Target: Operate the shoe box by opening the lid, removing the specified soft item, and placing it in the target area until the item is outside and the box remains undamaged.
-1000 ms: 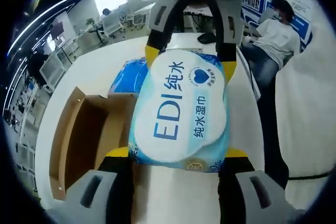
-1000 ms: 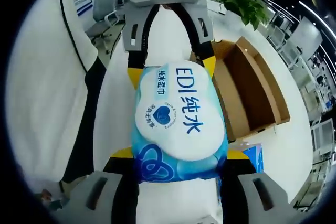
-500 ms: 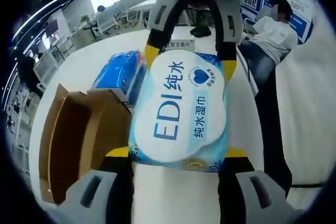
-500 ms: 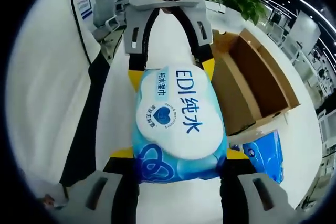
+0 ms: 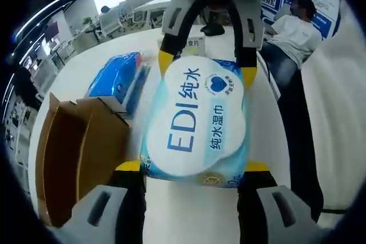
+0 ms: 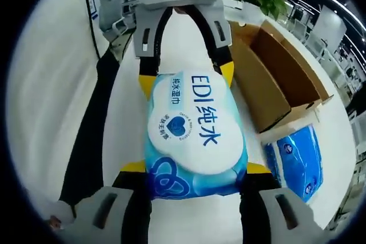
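Both of my claws are clamping the wet-wipe pack between them, one at each end: in the left gripper view my left gripper is pinching the near edge with its yellow-tipped jaws while my right gripper is coming in from the top to bite the far edge, and in the right gripper view the roles are mirrored, my right gripper holding the near end of the wet-wipe pack and my left gripper gripping the opposite one. The pack is hanging clear above the white table, fully outside the shoe box, which is standing open and undamaged as far as I can see, its brown cardboard walls upright. Compared with a second ago, the box is sliding further toward the edge of both views and the blue packet beside it is coming more fully into sight, in the right gripper view as the blue packet just past the corner of the shoe box; since the pack is keeping the same place between my jaws, I am reading that as my hands carrying it sideways away from the box, not the box moving. To my mind the removal is done and I am travelling to the target area; what is left is lowering the pack onto bare table and releasing both ends evenly.
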A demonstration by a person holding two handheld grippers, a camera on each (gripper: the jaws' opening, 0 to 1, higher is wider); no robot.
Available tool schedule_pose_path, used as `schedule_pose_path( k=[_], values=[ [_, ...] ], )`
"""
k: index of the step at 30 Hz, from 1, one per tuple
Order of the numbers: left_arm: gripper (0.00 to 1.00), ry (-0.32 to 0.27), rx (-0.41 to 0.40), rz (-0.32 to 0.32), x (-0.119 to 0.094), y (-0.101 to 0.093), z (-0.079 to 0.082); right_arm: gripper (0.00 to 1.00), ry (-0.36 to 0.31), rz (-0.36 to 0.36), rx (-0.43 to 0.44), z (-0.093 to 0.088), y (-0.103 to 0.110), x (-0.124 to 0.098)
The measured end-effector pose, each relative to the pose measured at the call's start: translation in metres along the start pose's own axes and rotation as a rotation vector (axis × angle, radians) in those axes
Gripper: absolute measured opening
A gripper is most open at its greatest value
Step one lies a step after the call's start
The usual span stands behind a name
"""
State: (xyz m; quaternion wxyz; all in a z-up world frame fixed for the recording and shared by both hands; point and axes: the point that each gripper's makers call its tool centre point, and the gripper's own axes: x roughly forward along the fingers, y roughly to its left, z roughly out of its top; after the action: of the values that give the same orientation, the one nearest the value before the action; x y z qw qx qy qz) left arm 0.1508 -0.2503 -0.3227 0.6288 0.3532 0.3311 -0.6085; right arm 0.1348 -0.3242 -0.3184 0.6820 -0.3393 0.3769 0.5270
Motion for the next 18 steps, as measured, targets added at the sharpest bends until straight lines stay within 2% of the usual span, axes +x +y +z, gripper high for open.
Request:
schedule_pose_path(
  k=[5,7,12,18],
  values=[
    [0.64,0.013,-0.004,-0.011,0.011,0.002,0.002,0.60,0.010,0.015,0.011,-0.010,-0.003,0.005],
    [0.64,0.018,-0.002,-0.002,0.016,0.004,0.006,0.60,0.039,0.012,0.006,-0.018,-0.007,0.005],
    [0.64,0.030,-0.006,0.006,0.028,0.006,0.013,0.60,0.058,0.012,0.003,-0.030,-0.012,0.004],
    [0.64,0.043,-0.002,-0.005,0.040,0.006,0.018,0.60,0.043,0.024,0.022,-0.045,-0.012,0.007]
  ],
)
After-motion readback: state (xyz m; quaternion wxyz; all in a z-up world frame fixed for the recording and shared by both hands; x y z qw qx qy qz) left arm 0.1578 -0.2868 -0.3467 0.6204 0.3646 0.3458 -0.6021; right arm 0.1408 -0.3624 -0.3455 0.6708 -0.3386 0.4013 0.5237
